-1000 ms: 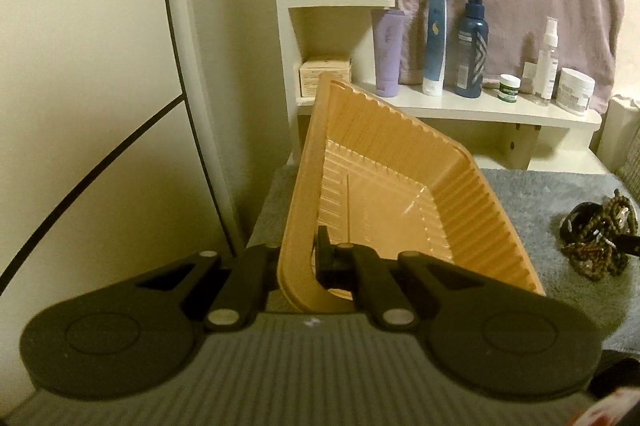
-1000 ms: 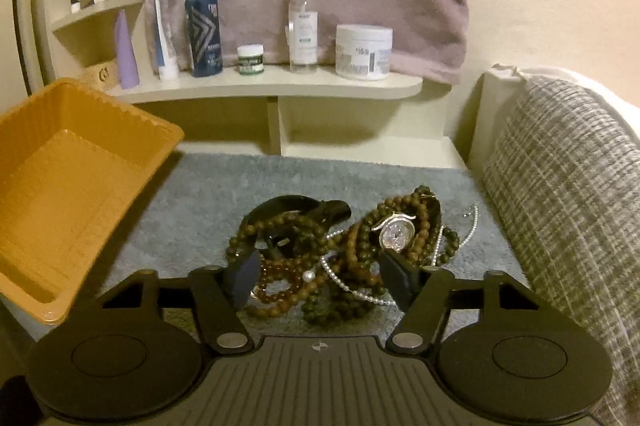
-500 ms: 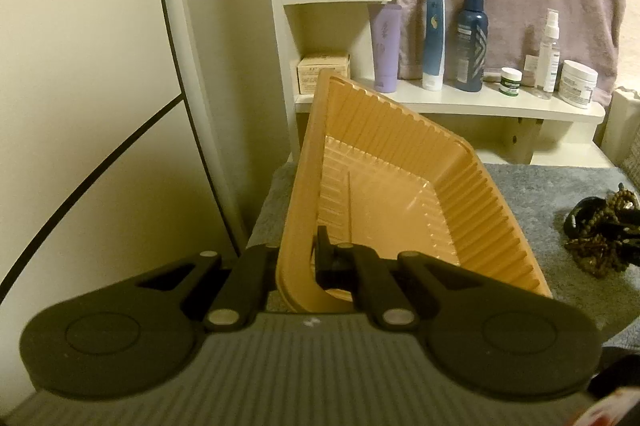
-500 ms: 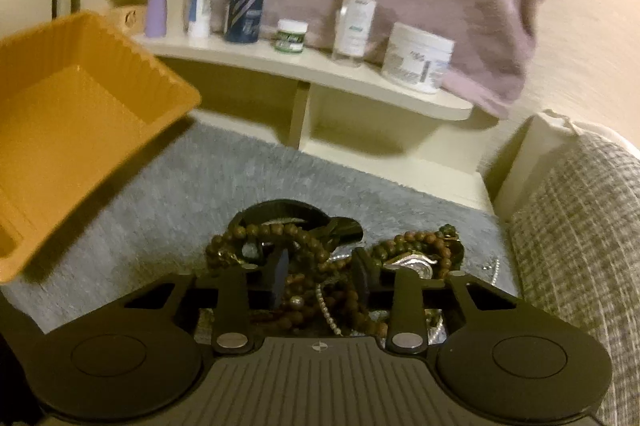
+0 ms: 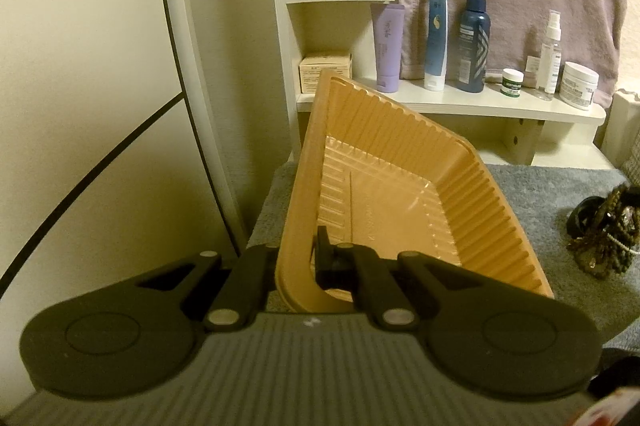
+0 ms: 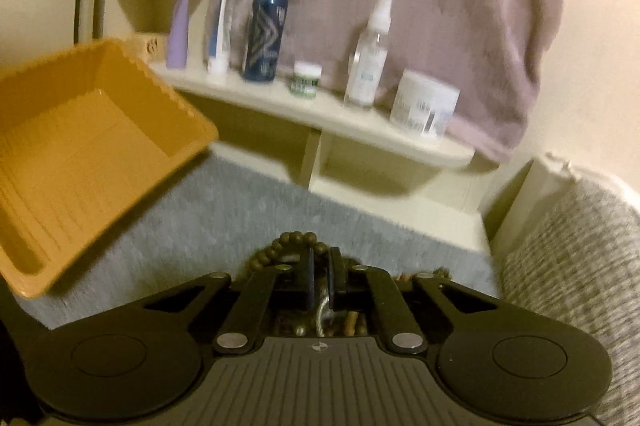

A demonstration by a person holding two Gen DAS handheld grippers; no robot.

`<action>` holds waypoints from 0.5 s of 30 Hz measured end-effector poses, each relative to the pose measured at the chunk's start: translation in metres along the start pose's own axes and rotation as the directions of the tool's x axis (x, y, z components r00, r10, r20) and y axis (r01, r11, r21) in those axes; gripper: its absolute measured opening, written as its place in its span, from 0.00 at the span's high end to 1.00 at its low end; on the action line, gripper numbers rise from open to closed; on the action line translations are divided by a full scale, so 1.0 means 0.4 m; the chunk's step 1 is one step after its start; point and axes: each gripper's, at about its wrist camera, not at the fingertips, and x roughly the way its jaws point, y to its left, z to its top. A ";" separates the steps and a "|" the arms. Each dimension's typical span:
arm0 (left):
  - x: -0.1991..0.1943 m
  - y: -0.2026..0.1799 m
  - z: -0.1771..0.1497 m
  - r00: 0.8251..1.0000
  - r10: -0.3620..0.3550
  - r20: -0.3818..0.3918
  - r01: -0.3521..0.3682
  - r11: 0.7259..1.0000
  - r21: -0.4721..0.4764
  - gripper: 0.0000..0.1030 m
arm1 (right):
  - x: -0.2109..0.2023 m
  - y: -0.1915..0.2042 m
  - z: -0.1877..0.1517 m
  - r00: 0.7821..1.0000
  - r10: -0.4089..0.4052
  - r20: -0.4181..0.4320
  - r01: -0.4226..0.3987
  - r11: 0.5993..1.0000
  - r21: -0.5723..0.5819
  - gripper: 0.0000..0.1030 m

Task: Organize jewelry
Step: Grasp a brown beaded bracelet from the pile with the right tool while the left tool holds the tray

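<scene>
Your right gripper [image 6: 320,276] had its jaws clamped on the jewelry tangle [image 6: 294,246], beads bunched just ahead of its fingertips; your left gripper [image 5: 296,262] was pinching the near rim of the orange tray [image 5: 400,193], held tilted above the grey mat [image 5: 560,185], up-left of the right gripper. Step looked like pickup; next you'd need to lift clear and carry into the tray, minding dangling strands.

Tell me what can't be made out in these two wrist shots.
- Jewelry pile, left wrist view: cut off by the right edge.
- Right tongs, right wrist view: shut on the jewelry, but which piece is hidden by the fingers.
- Jar labels, right wrist view: motion blur.
- Orange tray underside: hidden in both views.
</scene>
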 end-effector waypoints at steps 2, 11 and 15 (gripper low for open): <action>0.000 0.000 0.000 1.000 0.000 0.000 0.000 1.000 0.000 0.97 | -0.018 0.001 0.018 1.000 0.001 0.029 -0.001 1.000 -0.006 0.94; 0.000 0.002 -0.001 1.000 -0.002 0.001 0.002 1.000 -0.005 0.97 | -0.063 0.005 0.072 0.994 0.004 0.106 -0.002 1.000 -0.016 0.94; 0.001 0.002 -0.002 1.000 -0.003 0.002 0.003 1.000 -0.009 0.97 | -0.069 0.007 0.089 0.992 0.021 0.121 -0.020 1.000 -0.006 0.94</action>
